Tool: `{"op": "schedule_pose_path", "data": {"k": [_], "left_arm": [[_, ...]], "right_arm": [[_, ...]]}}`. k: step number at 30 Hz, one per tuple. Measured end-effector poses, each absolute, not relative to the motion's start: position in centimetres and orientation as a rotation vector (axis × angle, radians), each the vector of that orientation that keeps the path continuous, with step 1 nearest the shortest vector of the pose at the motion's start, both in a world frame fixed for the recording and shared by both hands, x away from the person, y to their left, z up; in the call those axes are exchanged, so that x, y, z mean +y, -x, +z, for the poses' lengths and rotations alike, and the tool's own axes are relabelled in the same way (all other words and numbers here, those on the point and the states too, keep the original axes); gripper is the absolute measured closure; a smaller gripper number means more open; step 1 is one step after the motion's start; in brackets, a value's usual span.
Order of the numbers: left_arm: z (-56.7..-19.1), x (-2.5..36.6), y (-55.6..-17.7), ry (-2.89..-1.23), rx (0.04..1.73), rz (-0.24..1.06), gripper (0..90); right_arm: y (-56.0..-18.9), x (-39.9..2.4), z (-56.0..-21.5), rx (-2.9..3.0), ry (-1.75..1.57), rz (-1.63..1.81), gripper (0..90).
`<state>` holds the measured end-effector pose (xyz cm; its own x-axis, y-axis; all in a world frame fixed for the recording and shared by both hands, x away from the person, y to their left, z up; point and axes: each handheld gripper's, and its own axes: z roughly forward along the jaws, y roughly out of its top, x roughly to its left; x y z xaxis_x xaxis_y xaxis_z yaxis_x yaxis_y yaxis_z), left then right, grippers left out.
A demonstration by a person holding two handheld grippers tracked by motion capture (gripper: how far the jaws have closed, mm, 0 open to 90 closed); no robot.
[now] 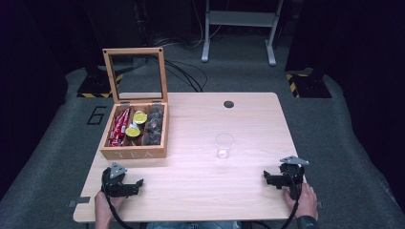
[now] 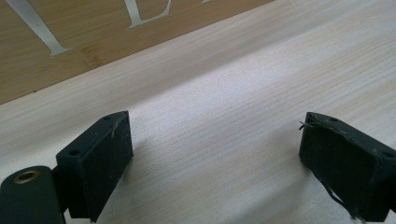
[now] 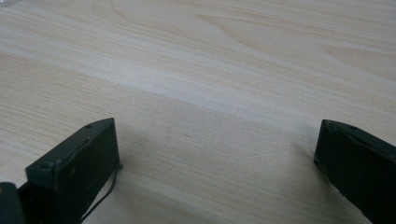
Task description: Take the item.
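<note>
Tools are positioned at the near edge of the counter (image 1: 191, 191), one at each front corner, both resting low over bare wood. The left tool (image 1: 139, 182) is held released, its jaws spread wide with only counter grain between them, as seen in the left gripper view (image 2: 215, 154). The right tool (image 1: 265, 177) is likewise released, jaws wide apart and grasping nothing, as confirmed in the right gripper view (image 3: 217, 158). Nearest to the left tool, just beyond it, the tea box (image 1: 133, 153) is located; its lettered front wall is seen close ahead and to the upper left in the left gripper view (image 2: 70, 42). The box lies with its short front face toward the person and its compartments running away from the near edge. Its glazed lid (image 1: 135, 74) stands upright at the far side, so access from above is judged open. Beyond the right tool, toward the counter's middle, a clear plastic cup (image 1: 224, 145) stands upright, well apart from the box. The left tool is judged nearer to the box, the right nearer to the cup.
</note>
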<state>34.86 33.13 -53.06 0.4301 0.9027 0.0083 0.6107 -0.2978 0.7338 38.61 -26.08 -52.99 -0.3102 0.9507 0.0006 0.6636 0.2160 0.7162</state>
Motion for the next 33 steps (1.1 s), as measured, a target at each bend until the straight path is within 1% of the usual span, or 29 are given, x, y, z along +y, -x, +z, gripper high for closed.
{"op": "schedule_pose_path", "data": {"k": [17, 27, 30, 33], "left_arm": [[-53.1, 33.1, -34.8, -2.023, 1.270, 0.570, 9.2], [-53.1, 33.1, -35.0, -2.017, 1.284, 0.570, 6.6], [-52.8, 33.2, -35.1, -2.033, 1.286, 0.564, 6.1], [-52.1, 33.4, -35.1, -2.005, 1.274, 0.558, 6.8]], "right_arm": [[-38.6, -26.1, -53.0, 2.055, -1.487, 0.870, 0.0], [-38.6, -26.1, -53.0, 2.056, -1.487, 0.873, 0.0], [-38.6, -26.1, -53.0, 2.056, -1.488, 0.874, 0.0], [-38.6, -26.1, -53.0, 2.056, -1.487, 0.875, 0.0]]}}
